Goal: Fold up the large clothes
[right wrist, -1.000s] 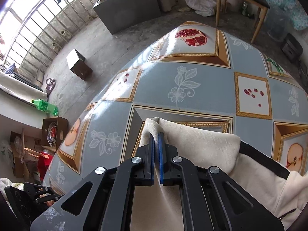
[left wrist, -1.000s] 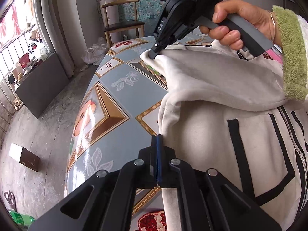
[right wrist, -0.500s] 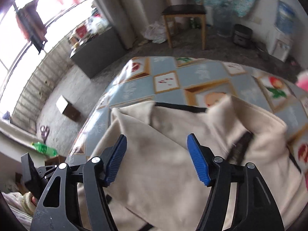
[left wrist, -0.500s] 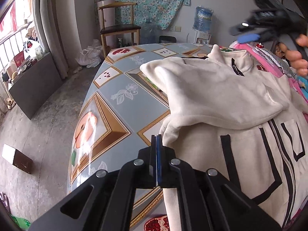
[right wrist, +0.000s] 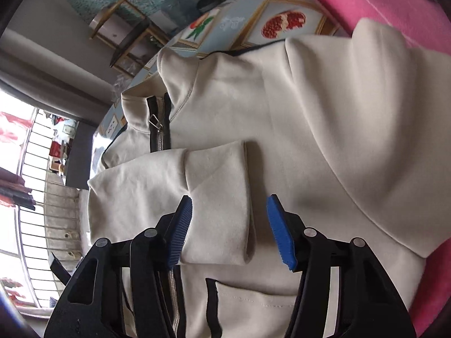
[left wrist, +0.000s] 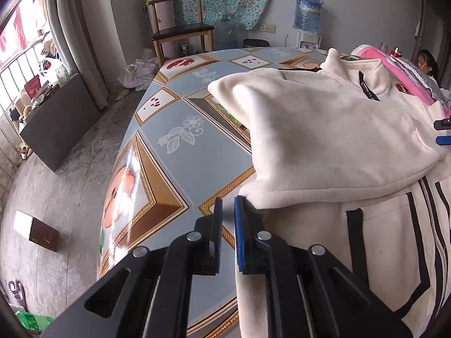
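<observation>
A cream zip-up jacket [left wrist: 332, 140] with black trim lies on the patterned table [left wrist: 180, 152], one sleeve folded across its front. My left gripper [left wrist: 227, 208] is at the jacket's left edge, its jaws a small gap apart with nothing between them; the cloth touches the outside of the right finger. My right gripper [right wrist: 229, 211] is wide open just above the folded sleeve's cuff [right wrist: 220, 205], holding nothing. The jacket [right wrist: 324, 118] fills the right wrist view, with its zipper [right wrist: 159, 129] at the collar. The right gripper's blue fingertips [left wrist: 444, 132] show at the right edge of the left wrist view.
A pink cloth [right wrist: 389, 2] lies beside the jacket on the table. A wooden chair [left wrist: 180, 33] and water bottle [left wrist: 307, 14] stand beyond the table. A dark cabinet [left wrist: 56, 124] and a small box [left wrist: 36, 231] are on the floor at left.
My right gripper let go of the sleeve, opened wide and swung over the jacket's front. My left gripper has parted its jaws and released the jacket's edge.
</observation>
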`<state>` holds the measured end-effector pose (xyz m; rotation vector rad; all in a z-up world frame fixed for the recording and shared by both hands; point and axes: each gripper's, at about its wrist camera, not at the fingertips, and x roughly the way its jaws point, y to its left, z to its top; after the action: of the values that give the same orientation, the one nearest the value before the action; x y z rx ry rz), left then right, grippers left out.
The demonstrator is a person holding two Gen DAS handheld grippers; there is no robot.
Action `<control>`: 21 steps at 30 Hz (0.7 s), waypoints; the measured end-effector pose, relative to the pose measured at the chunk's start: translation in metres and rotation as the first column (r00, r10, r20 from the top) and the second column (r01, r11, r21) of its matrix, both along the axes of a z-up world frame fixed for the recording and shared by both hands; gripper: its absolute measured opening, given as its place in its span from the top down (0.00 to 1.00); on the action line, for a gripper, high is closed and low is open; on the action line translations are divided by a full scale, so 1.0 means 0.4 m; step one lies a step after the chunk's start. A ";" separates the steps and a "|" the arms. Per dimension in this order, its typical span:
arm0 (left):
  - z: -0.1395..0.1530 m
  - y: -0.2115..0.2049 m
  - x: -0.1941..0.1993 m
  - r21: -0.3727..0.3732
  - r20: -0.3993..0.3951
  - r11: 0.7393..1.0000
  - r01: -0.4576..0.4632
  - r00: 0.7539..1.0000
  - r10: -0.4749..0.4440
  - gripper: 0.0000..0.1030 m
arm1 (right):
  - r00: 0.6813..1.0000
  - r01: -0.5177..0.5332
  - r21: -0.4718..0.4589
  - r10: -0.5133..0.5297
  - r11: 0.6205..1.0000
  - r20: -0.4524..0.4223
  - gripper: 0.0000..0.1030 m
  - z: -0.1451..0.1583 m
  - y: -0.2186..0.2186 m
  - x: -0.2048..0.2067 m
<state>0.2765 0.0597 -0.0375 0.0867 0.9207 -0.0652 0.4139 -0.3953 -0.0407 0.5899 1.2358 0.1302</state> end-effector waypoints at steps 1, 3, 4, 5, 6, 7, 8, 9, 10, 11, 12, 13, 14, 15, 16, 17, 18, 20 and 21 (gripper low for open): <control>0.000 -0.004 -0.001 0.011 0.002 1.000 0.000 1.000 0.000 0.92 | 1.000 -0.006 -0.017 0.006 1.000 -0.013 0.53 -0.007 0.007 0.005; -0.001 -0.013 -0.002 0.035 0.006 0.999 0.000 1.000 -0.001 0.92 | 1.000 -0.020 -0.053 0.019 0.998 -0.022 0.53 -0.017 0.028 0.010; -0.001 -0.012 -0.005 0.044 0.009 0.999 0.001 1.000 -0.001 0.92 | 0.999 -0.034 -0.072 0.032 0.997 -0.020 0.53 -0.015 0.040 0.011; -0.001 -0.014 -0.006 0.052 0.012 0.999 0.001 1.000 -0.001 0.92 | 0.998 -0.053 -0.085 0.052 0.995 -0.018 0.62 -0.010 0.054 0.013; -0.002 -0.015 -0.008 0.059 0.015 0.998 0.000 1.000 -0.001 0.92 | 0.997 -0.080 -0.095 0.078 0.992 -0.031 0.70 -0.008 0.071 0.015; -0.002 -0.016 -0.011 0.064 0.019 0.998 0.000 1.000 -0.001 0.92 | 0.994 -0.106 -0.134 0.102 0.985 -0.035 0.73 -0.003 0.091 0.014; -0.003 -0.014 -0.012 0.064 0.021 0.998 0.000 1.000 -0.001 0.92 | 0.990 -0.141 -0.173 0.136 0.975 -0.039 0.80 -0.001 0.116 0.013; -0.003 -0.013 -0.014 0.061 0.025 0.998 -0.001 1.000 -0.001 0.92 | 0.985 -0.174 -0.204 0.166 0.963 -0.055 0.87 -0.003 0.136 0.013; -0.004 -0.011 -0.015 0.059 0.030 0.998 -0.001 1.000 -0.001 0.92 | 0.982 -0.189 -0.233 0.181 0.954 -0.057 0.95 0.000 0.154 0.014; -0.004 -0.011 -0.017 0.057 0.034 0.998 -0.002 0.999 0.000 0.92 | 0.980 -0.201 -0.274 0.195 0.940 -0.049 0.96 0.015 0.174 0.019; -0.005 -0.011 -0.018 0.058 0.039 0.998 -0.003 0.999 0.000 0.92 | 0.978 -0.202 -0.307 0.207 0.930 -0.014 0.96 0.047 0.190 0.027; -0.005 -0.013 -0.018 0.063 0.042 0.998 -0.003 0.999 0.000 0.92 | 0.977 -0.188 -0.327 0.210 0.926 0.034 0.96 0.088 0.197 0.034; -0.005 -0.018 -0.017 0.070 0.043 0.998 -0.002 0.999 -0.001 0.92 | 0.973 -0.161 -0.331 0.206 0.930 0.105 0.96 0.152 0.201 0.041; -0.005 -0.021 -0.017 0.080 0.044 0.997 0.001 0.999 -0.005 0.92 | 0.965 -0.138 -0.316 0.199 0.939 0.172 0.96 0.213 0.200 0.043; -0.005 -0.024 -0.018 0.087 0.044 0.996 0.003 0.999 -0.007 0.92 | 0.951 -0.114 -0.307 0.193 0.945 0.242 0.96 0.277 0.197 0.041; -0.005 -0.026 -0.018 0.094 0.043 0.996 0.004 0.999 -0.008 0.92 | 0.940 -0.095 -0.306 0.187 0.947 0.286 0.96 0.319 0.192 0.038; -0.005 -0.028 -0.019 0.101 0.043 0.995 0.006 0.999 -0.010 0.92 | 0.932 -0.074 -0.308 0.176 0.948 0.317 0.96 0.349 0.181 0.034; -0.004 -0.028 -0.023 0.104 0.039 0.995 0.006 0.999 -0.010 0.92 | 0.939 -0.050 -0.284 0.143 0.957 0.314 0.96 0.345 0.138 0.027; -0.003 -0.025 -0.024 0.100 0.035 0.995 0.002 0.999 -0.006 0.92 | 0.952 -0.045 -0.278 0.126 0.959 0.280 0.96 0.313 0.112 0.024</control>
<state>0.2669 0.0496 -0.0388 0.1823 0.8886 -0.0214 0.4235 -0.3504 0.0846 0.2667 0.9663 0.1170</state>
